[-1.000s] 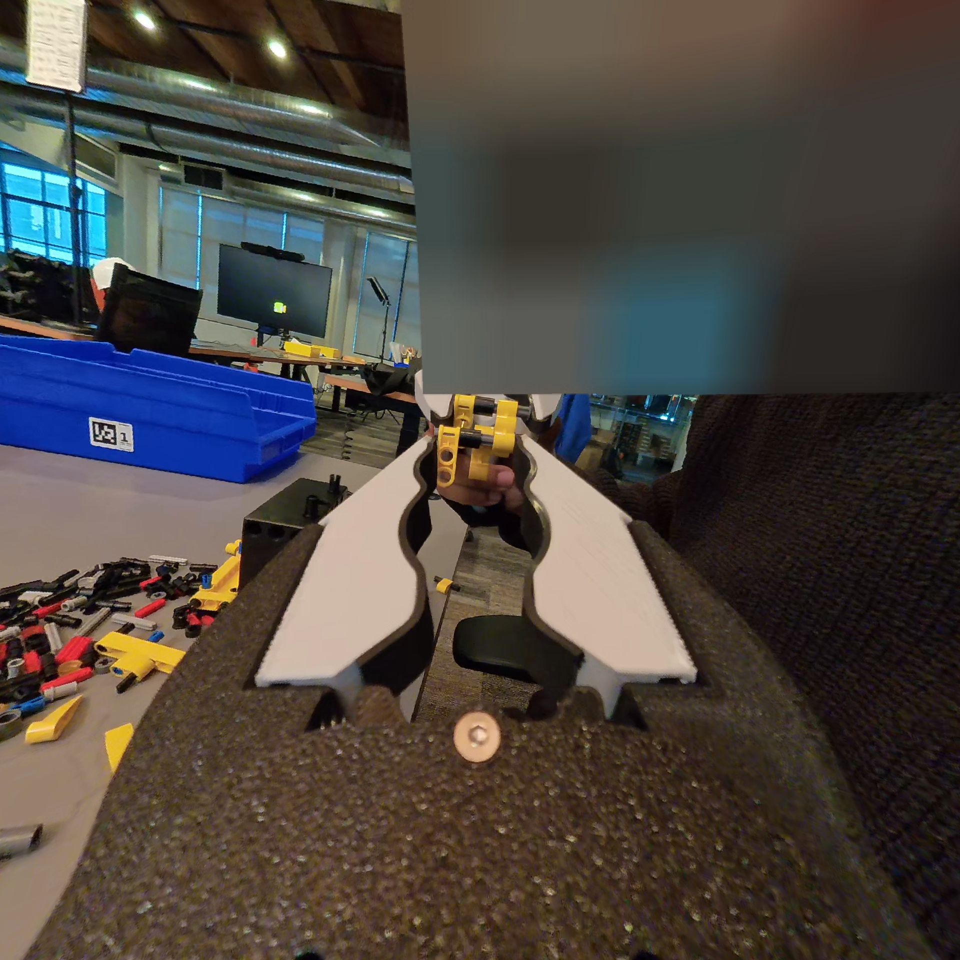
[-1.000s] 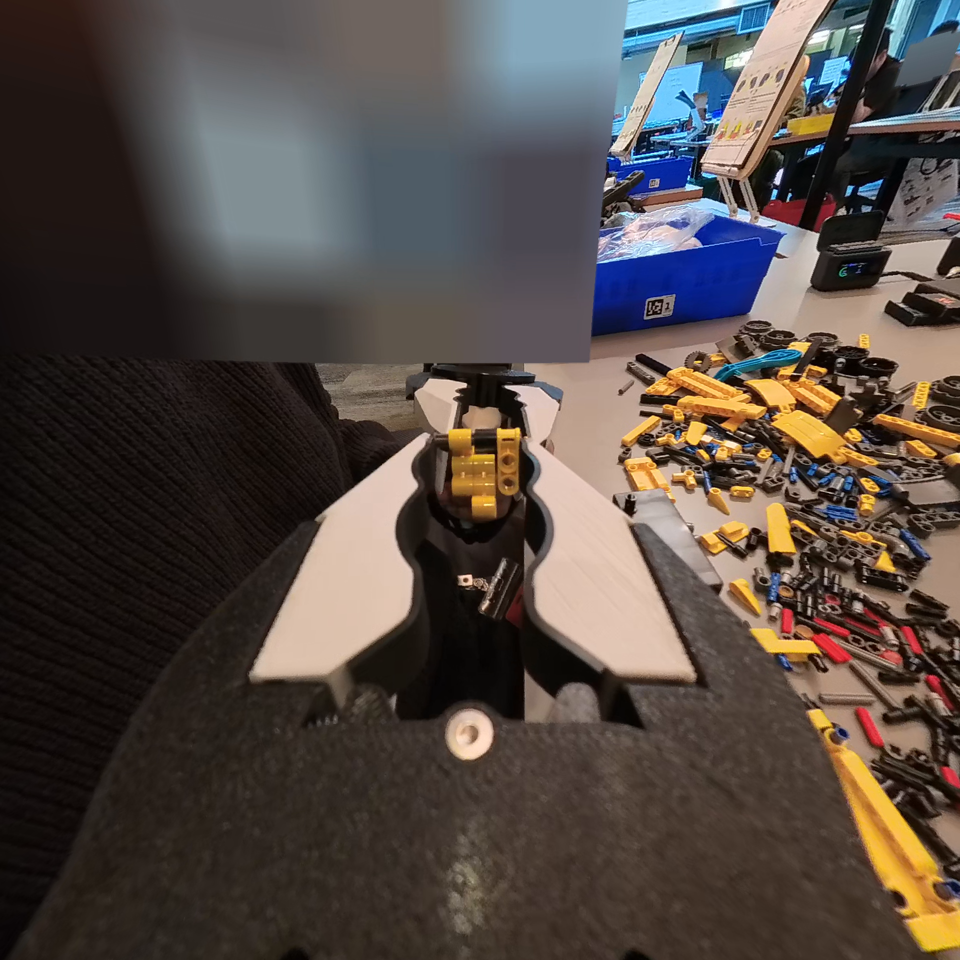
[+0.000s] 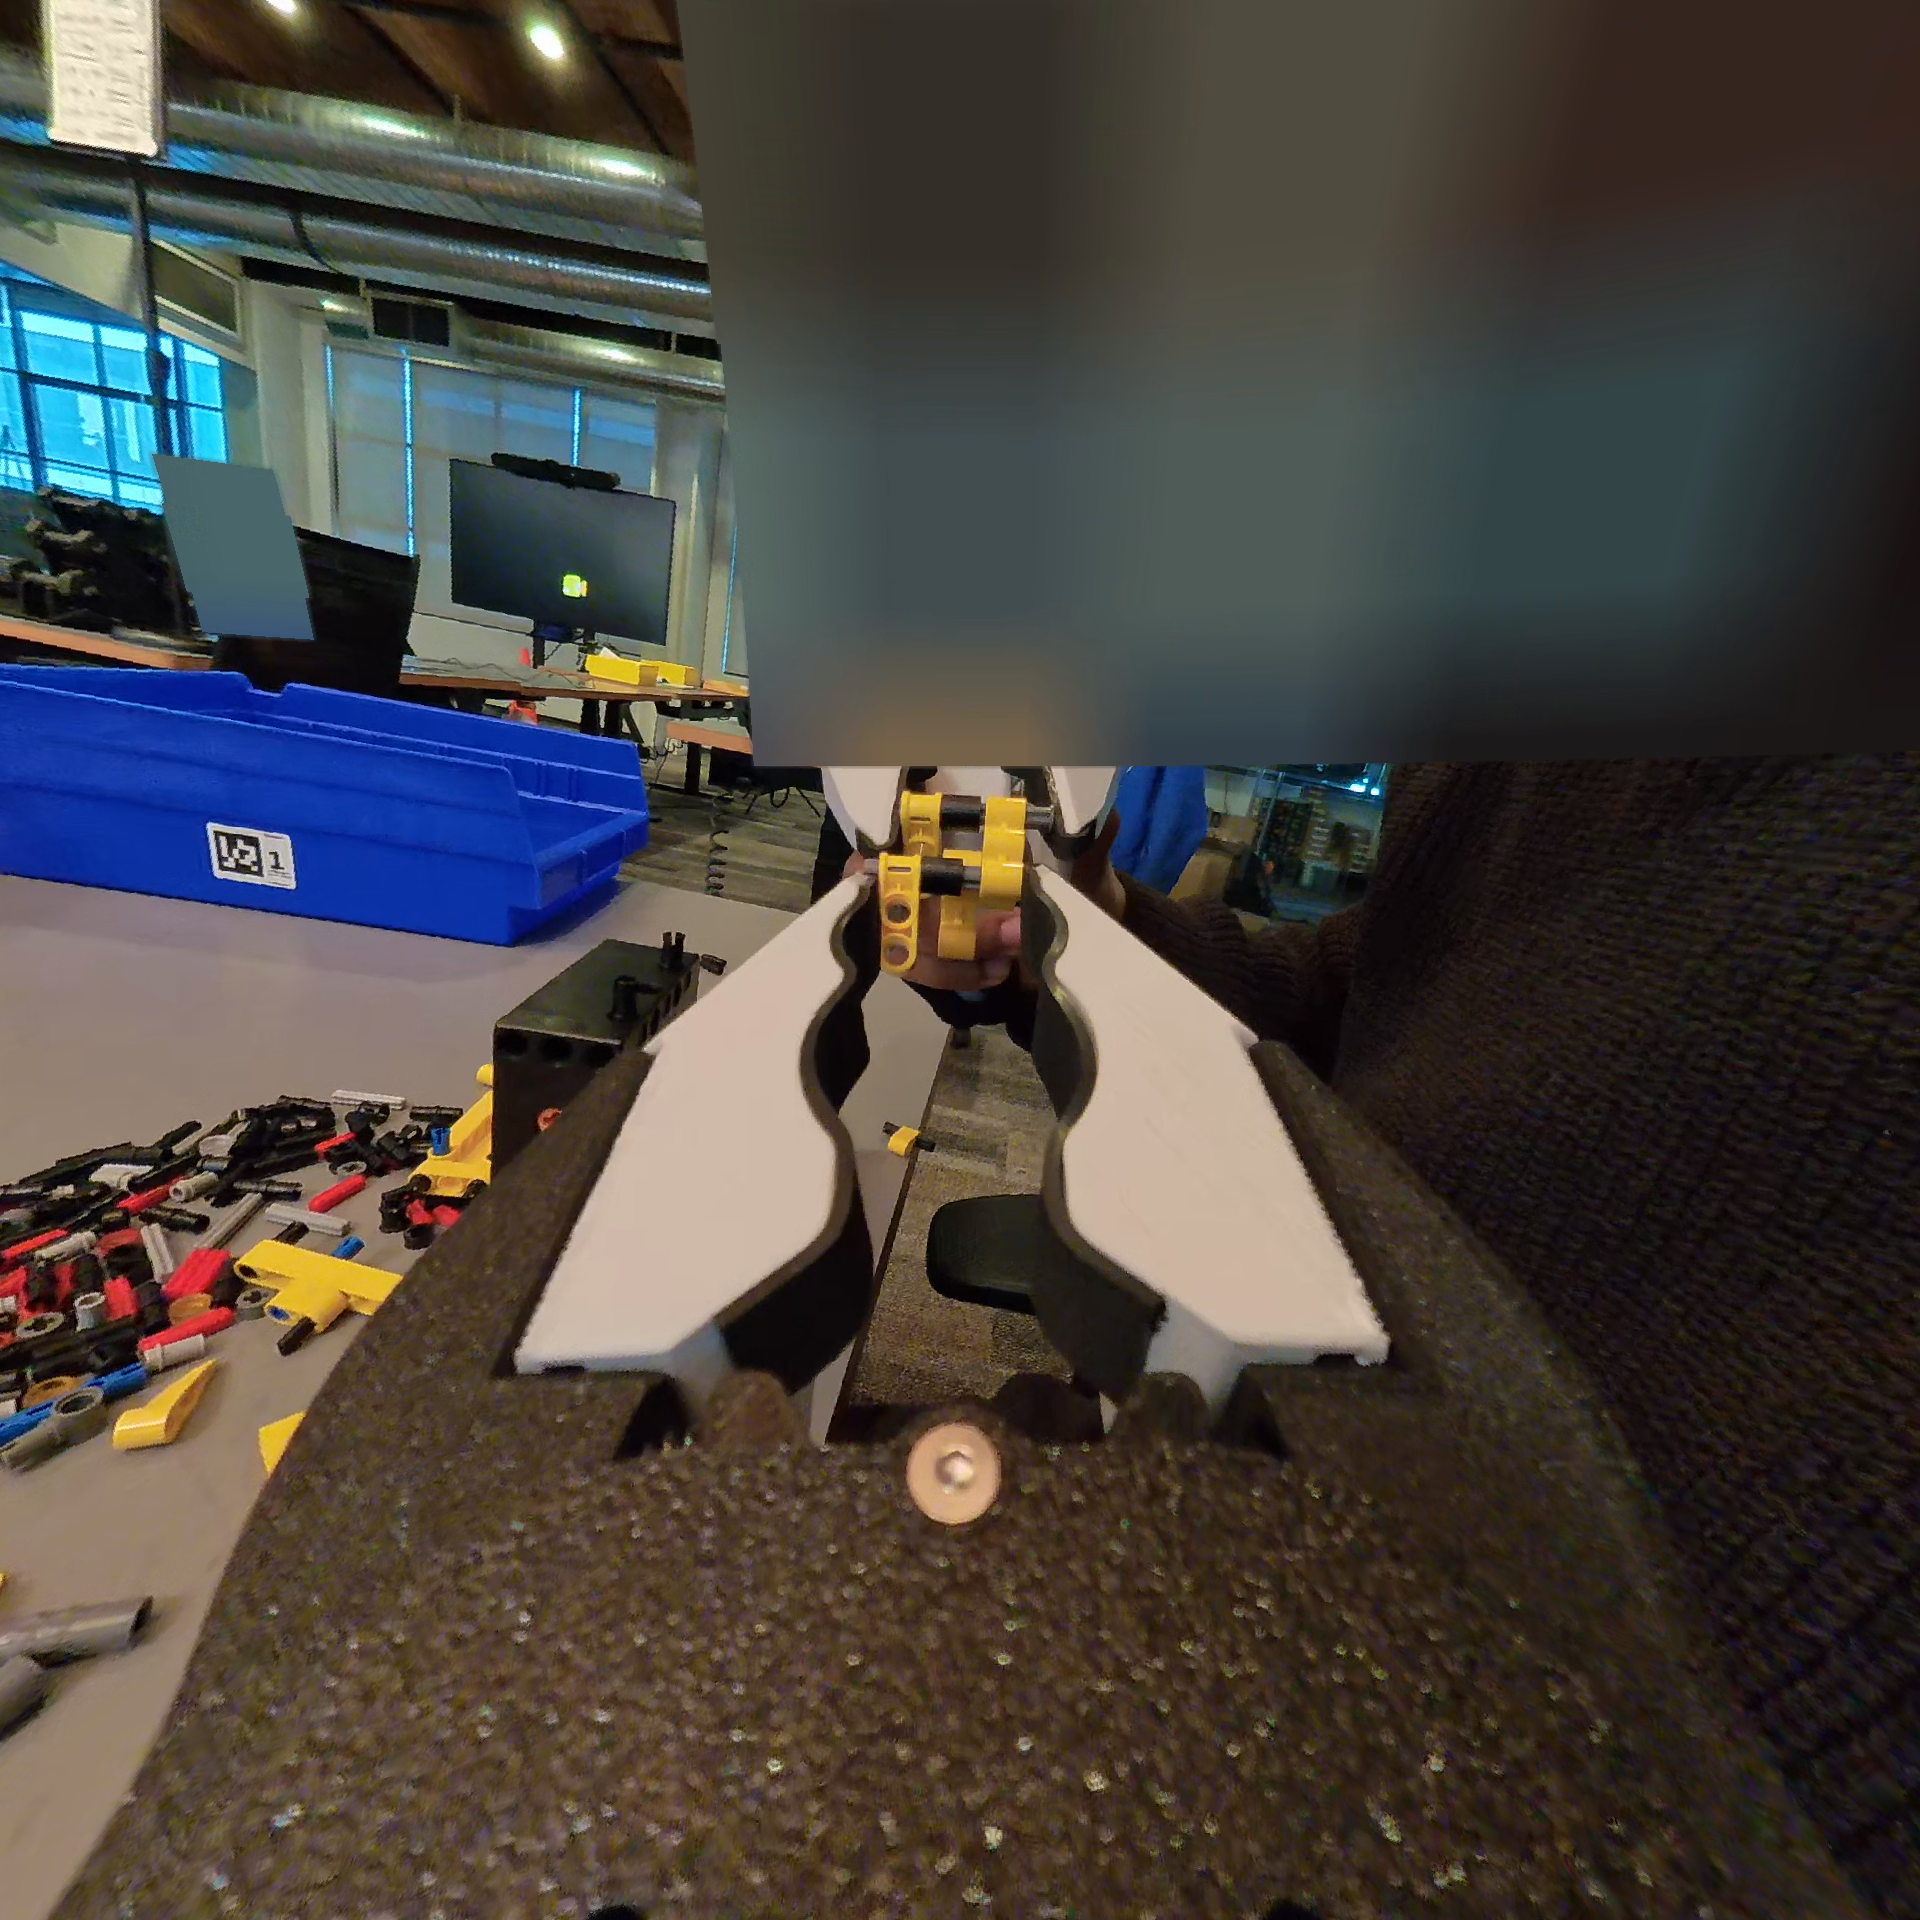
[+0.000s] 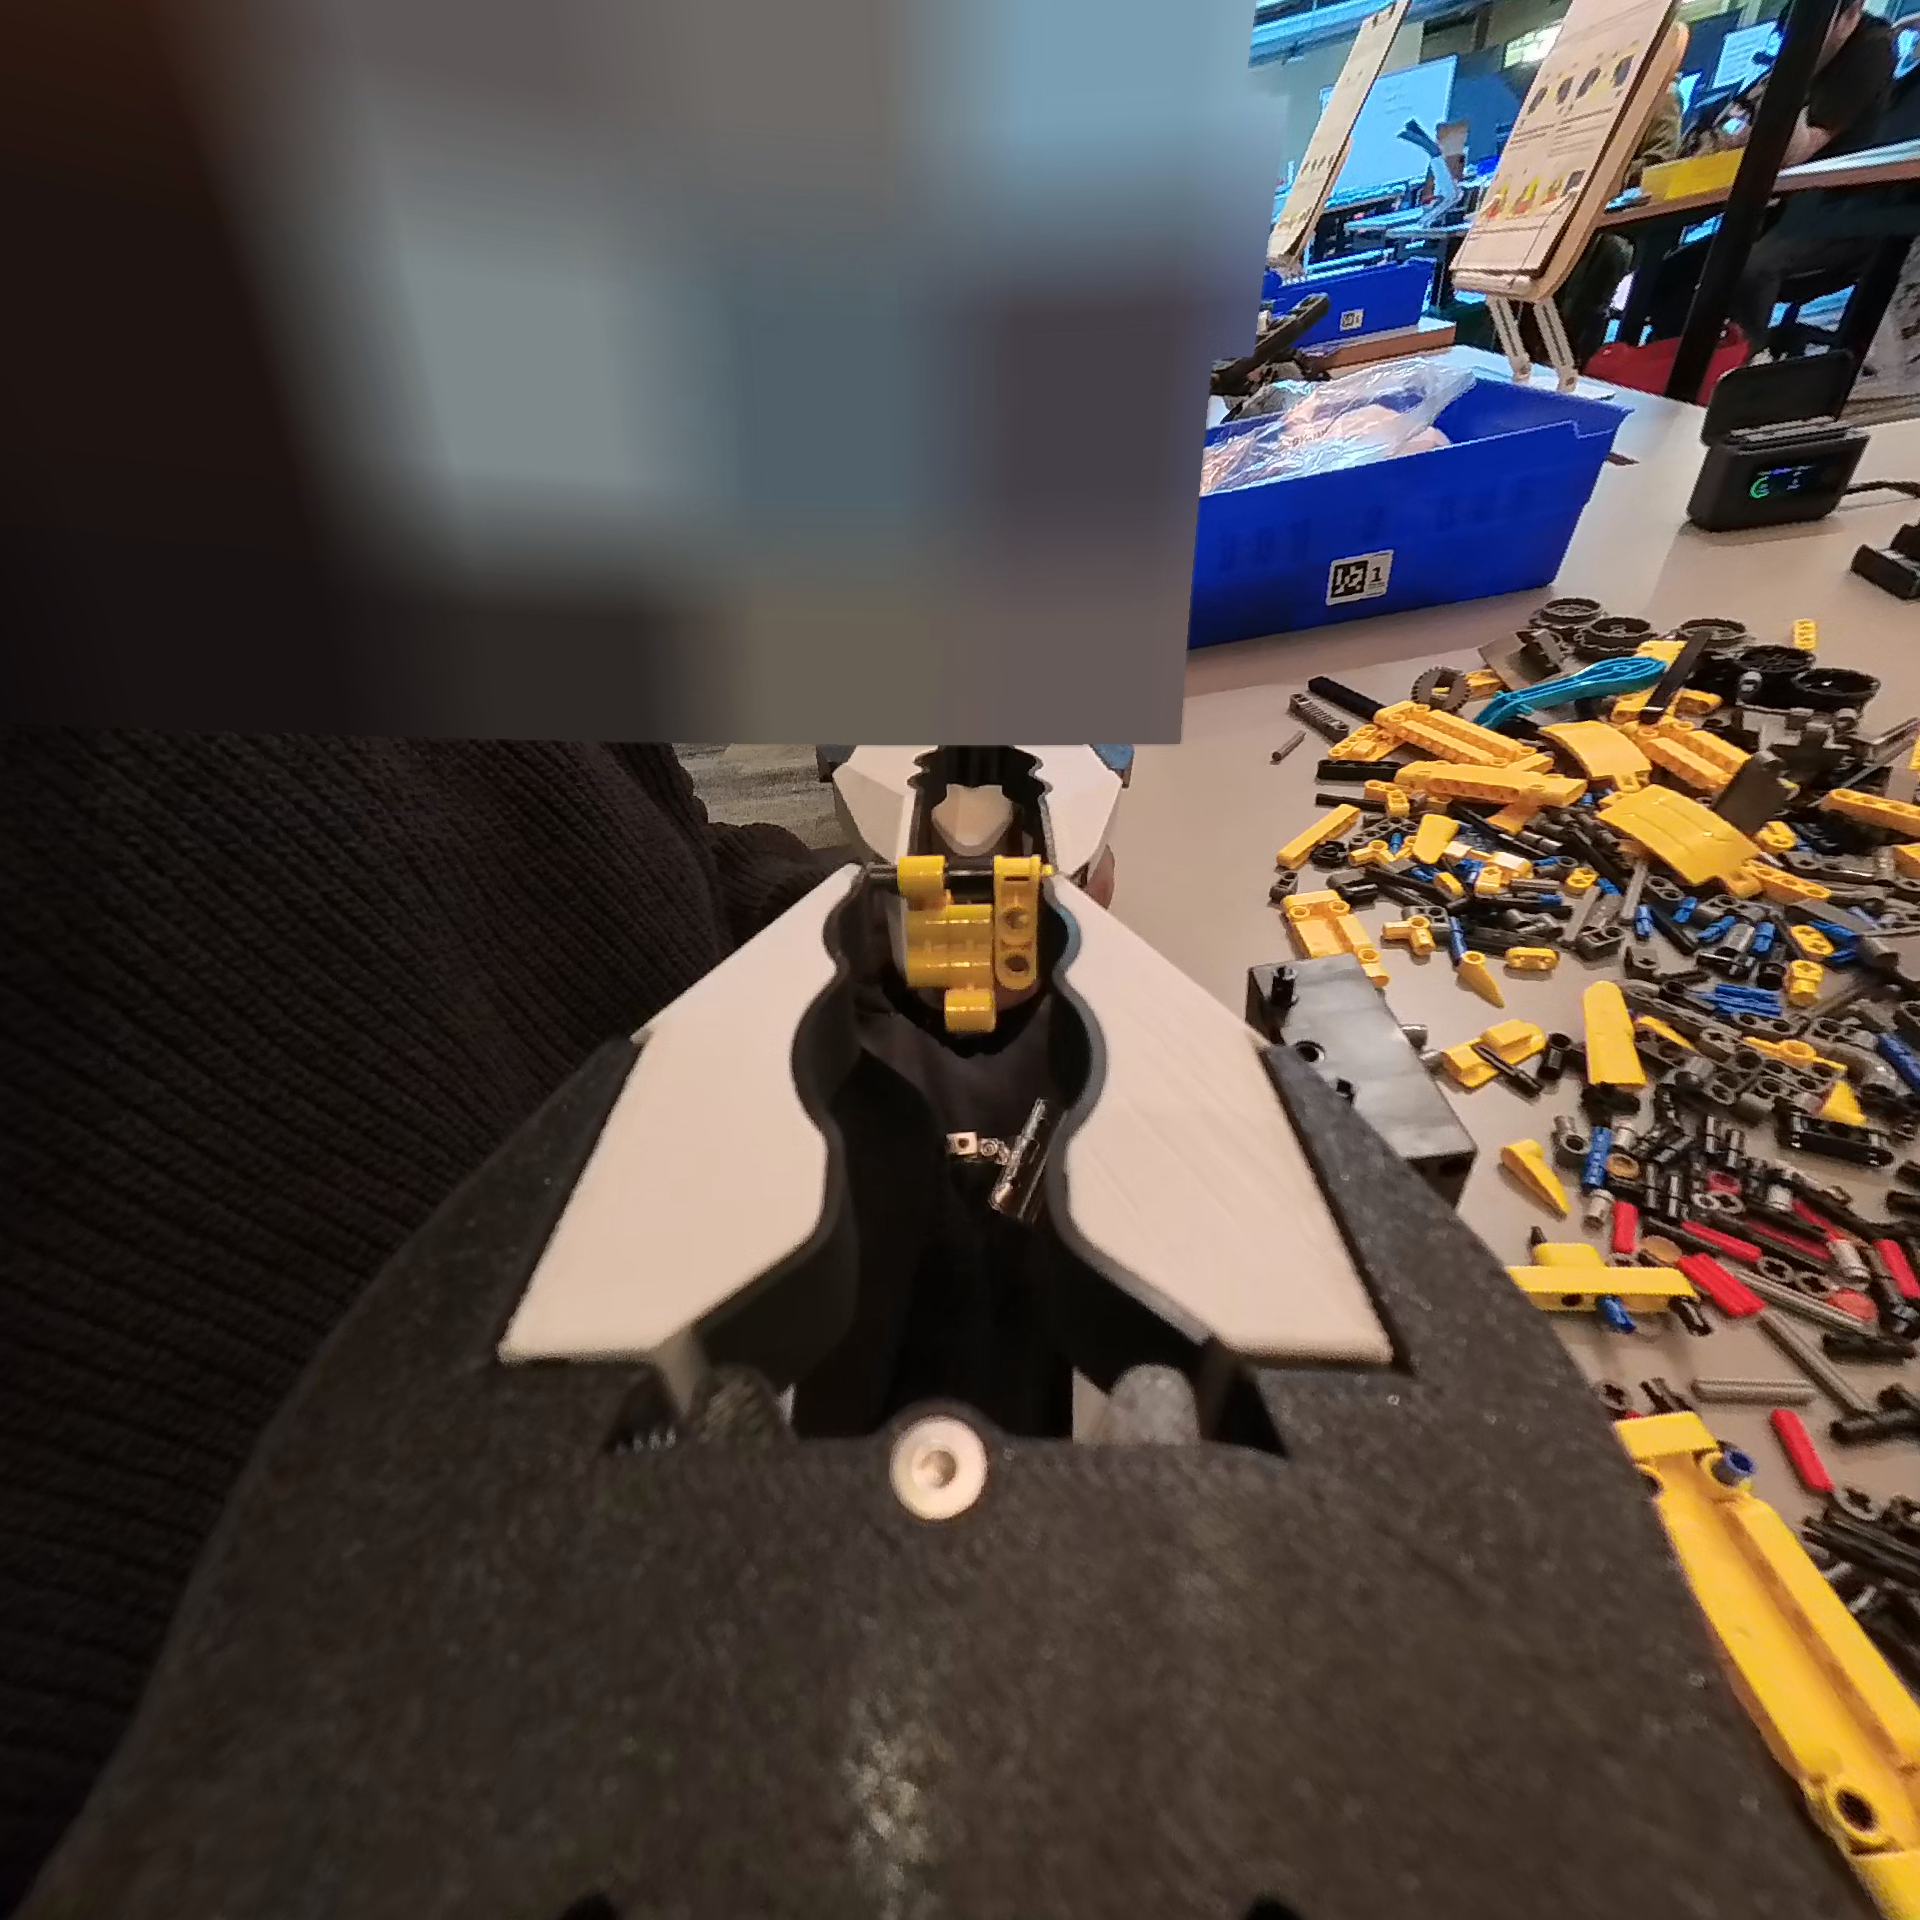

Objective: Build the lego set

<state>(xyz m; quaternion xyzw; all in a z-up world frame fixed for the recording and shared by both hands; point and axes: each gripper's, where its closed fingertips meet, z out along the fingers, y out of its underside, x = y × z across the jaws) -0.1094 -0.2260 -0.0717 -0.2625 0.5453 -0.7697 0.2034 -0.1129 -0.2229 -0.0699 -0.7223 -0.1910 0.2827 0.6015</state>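
Note:
A small yellow assembly of beams and connectors on black pins (image 3: 951, 878) hangs in the air in front of a person's dark knitted sweater. My left gripper (image 3: 945, 885) is shut on its lower part. My right gripper (image 4: 961, 883) faces it from the other side and is shut on the same assembly (image 4: 966, 930). Each gripper's white fingertips show just beyond the assembly in the other's view: the right fingertips (image 3: 862, 805) and the left fingertips (image 4: 878, 805). A hand shows behind the assembly.
A grey table (image 3: 208, 997) holds a blue bin (image 3: 312, 810), a black block (image 3: 582, 1029) and a pile of small parts (image 3: 156, 1247). The right wrist view shows the bin (image 4: 1403, 520), the pile of parts (image 4: 1662, 935), the block (image 4: 1351, 1081), a long yellow beam (image 4: 1766, 1621) and a black device (image 4: 1777, 457). Both grippers' tips are close together, under 4 cm apart. Both grippers' tips are roughly 20 centimeters from the long yellow beam (image 4: 1766, 1621).
Both grippers stay shut on the yellow assembly. The right wrist view has shifted only slightly against the table.

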